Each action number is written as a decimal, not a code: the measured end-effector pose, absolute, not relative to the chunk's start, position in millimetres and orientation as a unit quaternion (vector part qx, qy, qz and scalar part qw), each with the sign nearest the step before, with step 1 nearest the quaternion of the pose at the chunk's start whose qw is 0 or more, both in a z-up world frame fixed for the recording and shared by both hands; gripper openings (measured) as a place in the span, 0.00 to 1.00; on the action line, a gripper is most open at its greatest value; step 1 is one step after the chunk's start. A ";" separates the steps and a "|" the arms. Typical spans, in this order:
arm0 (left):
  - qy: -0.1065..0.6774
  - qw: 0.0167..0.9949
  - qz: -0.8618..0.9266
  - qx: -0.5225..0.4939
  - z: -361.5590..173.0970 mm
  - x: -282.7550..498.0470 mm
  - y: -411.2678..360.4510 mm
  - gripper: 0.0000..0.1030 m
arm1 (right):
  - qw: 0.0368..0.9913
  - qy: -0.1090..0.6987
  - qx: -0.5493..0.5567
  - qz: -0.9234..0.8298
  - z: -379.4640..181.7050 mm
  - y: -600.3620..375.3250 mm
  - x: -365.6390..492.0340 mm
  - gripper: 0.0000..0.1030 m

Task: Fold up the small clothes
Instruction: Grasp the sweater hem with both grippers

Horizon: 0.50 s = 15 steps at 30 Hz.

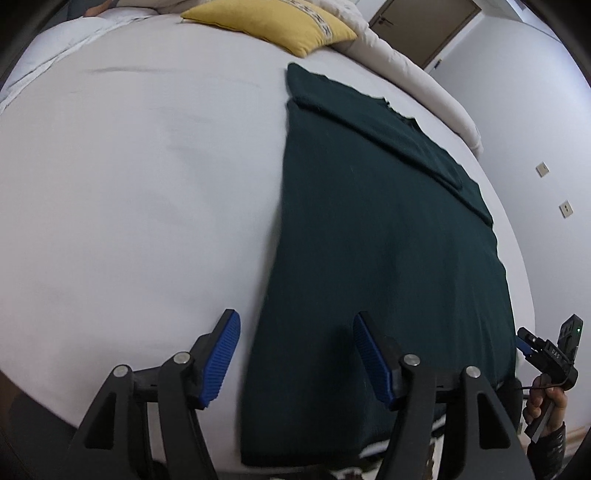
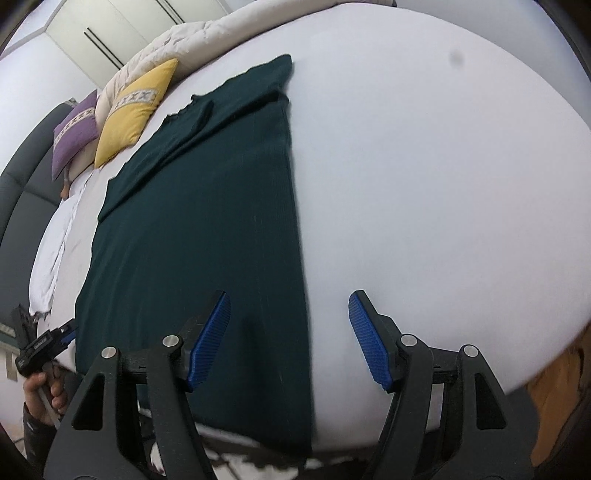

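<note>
We hold the left gripper (image 1: 295,354) and right gripper (image 2: 290,339) wide open, empty, straddling the dark green knit garment's (image 1: 369,240) near corners; pinch both evenly before folding.

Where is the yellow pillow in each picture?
Left wrist view: the yellow square fabric pillow sits at the top centre, beyond the garment's far end.
Right wrist view: the same pillow is upper left, beside a purple pillow.
Shared landmark: the dark green knitted garment spread on the white bed.
</note>
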<state>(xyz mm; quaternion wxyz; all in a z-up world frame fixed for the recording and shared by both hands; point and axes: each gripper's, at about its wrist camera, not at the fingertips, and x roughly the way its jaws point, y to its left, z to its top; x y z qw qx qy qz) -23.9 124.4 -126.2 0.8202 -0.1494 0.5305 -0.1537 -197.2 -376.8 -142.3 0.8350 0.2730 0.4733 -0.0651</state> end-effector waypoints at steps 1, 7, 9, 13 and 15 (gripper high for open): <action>0.532 0.818 -0.156 -0.149 -126.4 -28.1 123.4 0.65 | 0.833 0.476 0.276 -0.061 -142.9 -375.8 -205.7 0.63; 0.537 0.812 -0.167 -0.155 -128.0 -39.6 123.5 0.63 | 0.820 0.490 0.293 -0.036 -146.9 -368.4 -235.5 0.63; 0.540 0.813 -0.164 -0.142 -127.0 -42.7 120.0 0.55 | 0.818 0.494 0.292 -0.034 -148.3 -365.1 -241.3 0.63; 0.547 0.810 -0.159 -0.140 -129.3 -43.2 123.5 0.33 | 0.813 0.495 0.304 -0.032 -148.7 -365.5 -242.8 0.60; 0.549 0.808 -0.159 -0.144 -130.3 -43.6 126.4 0.26 | 0.812 0.498 0.304 -0.031 -148.5 -365.0 -242.0 0.57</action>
